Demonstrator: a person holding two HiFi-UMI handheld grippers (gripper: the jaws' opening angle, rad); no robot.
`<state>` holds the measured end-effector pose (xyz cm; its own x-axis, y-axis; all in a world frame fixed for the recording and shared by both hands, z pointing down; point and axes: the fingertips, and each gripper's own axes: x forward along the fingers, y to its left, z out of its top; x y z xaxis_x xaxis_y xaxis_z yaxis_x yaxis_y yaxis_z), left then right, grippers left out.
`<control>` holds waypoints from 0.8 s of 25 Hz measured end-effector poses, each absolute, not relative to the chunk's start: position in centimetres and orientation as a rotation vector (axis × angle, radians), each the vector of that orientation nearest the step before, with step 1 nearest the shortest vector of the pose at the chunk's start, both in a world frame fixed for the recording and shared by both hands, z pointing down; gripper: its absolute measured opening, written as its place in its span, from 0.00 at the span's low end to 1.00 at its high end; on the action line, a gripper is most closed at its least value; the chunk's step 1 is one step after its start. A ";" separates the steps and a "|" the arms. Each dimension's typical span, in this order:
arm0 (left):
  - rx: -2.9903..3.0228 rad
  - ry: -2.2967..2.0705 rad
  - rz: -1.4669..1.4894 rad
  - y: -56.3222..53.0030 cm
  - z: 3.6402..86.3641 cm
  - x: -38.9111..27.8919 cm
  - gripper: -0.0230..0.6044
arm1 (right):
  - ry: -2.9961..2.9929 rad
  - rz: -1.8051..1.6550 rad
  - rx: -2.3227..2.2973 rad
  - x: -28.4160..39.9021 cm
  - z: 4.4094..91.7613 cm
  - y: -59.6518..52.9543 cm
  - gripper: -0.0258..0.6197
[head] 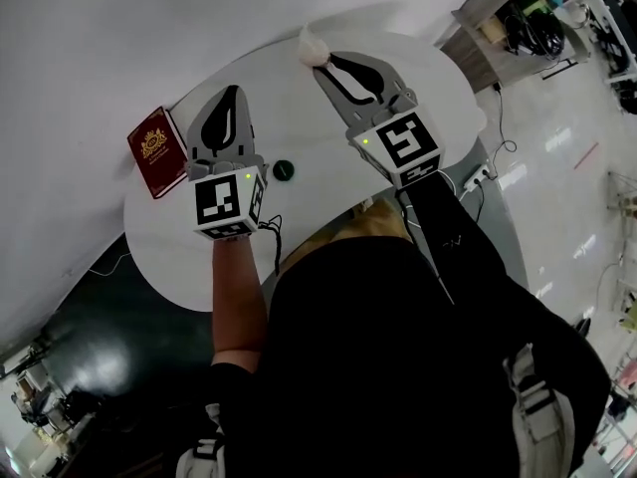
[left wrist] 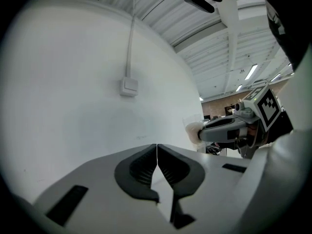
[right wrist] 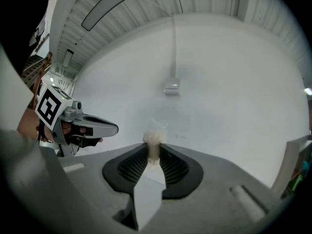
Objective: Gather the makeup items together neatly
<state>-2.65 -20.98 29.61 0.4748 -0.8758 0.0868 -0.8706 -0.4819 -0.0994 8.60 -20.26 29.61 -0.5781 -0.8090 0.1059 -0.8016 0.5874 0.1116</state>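
My right gripper [head: 323,61] is shut on a small beige makeup sponge [head: 313,46] in a clear wrapper, held above the far edge of the round white table [head: 448,93]. In the right gripper view the sponge [right wrist: 153,139] sticks out between the pads at the tips of that gripper [right wrist: 153,148]. My left gripper [head: 231,94] hovers over the table's left part with its jaws shut and nothing between them [left wrist: 156,146]. A small dark round item [head: 284,170] lies on the table between the two grippers. From the left gripper view the sponge [left wrist: 193,129] shows at the right.
A dark red box with a gold emblem [head: 157,151] lies at the table's left edge. A white wall with a switch box and cable [left wrist: 129,87] stands just behind the table. A wooden shelf [head: 498,18] is at the far right.
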 end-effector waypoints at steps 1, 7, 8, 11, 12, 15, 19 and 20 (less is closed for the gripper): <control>-2.668 1.568 -0.195 -21.0 29.6 -2.4 0.05 | -2.665 -0.078 1.366 8.7 29.6 -20.2 0.15; -2.671 1.579 -0.228 -20.9 30.2 -2.3 0.05 | -2.561 0.114 1.274 8.5 35.4 -20.6 0.15; -2.669 1.586 -0.234 -20.7 30.4 -2.5 0.05 | -2.529 0.175 1.242 8.3 37.3 -20.5 0.15; -2.664 1.628 -0.258 -20.5 31.0 -3.5 0.05 | -2.425 0.344 1.125 7.2 43.5 -19.7 0.15; -2.662 1.644 -0.265 -20.5 31.2 -3.9 0.05 | -2.389 0.396 1.088 6.9 45.5 -19.4 0.15; -2.654 1.678 -0.278 -20.4 31.6 -4.6 0.05 | -2.301 0.559 1.006 6.2 50.9 -18.1 0.15; -2.646 1.710 -0.294 -20.0 32.2 -5.5 0.05 | -2.174 0.716 0.908 5.9 56.7 -16.1 0.16; -2.645 1.719 -0.299 -19.9 32.5 -5.7 0.05 | -2.145 0.736 0.886 5.8 57.7 -15.5 0.16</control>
<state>-5.71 -19.93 32.50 0.3937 -0.9030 0.1722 -0.9082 -0.4110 -0.0793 5.76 -15.54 57.69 -0.5273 -0.3683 0.7657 -0.7607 0.6061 -0.2324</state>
